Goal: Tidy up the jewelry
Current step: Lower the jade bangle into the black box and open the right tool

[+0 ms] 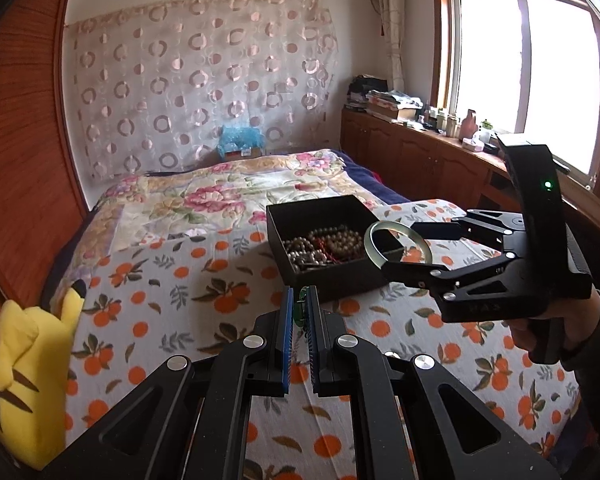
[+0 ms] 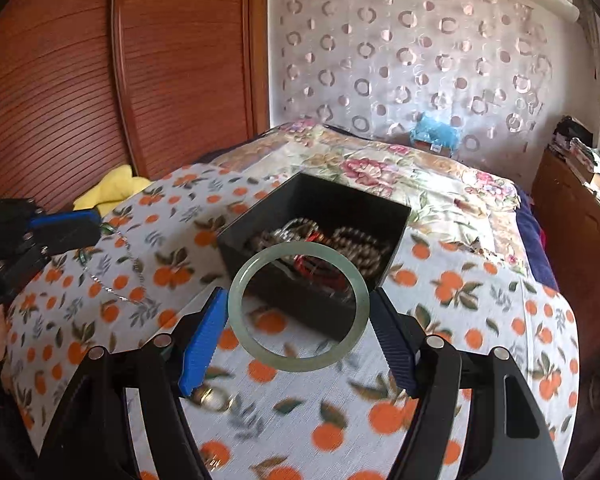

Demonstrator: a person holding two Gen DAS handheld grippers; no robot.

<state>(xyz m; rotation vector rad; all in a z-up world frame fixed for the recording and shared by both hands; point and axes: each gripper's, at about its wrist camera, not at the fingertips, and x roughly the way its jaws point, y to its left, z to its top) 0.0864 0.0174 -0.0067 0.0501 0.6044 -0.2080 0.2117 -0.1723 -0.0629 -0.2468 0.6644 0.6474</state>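
Right gripper (image 2: 298,332) has the pale green bangle (image 2: 299,307) clamped across its width between the jaws, held in the air just short of the black box (image 2: 300,308) on the bed (image 2: 440,320), so this looks like the drop-in step; next: carry it over the rim above the bead strands (image 2: 340,240) and open. Left gripper (image 1: 299,312) jaws closed on a small green pendant (image 1: 300,308), its thin chain (image 2: 112,280) trailing onto the bed. Bangle is smooth, translucent, rigid, probably slippery
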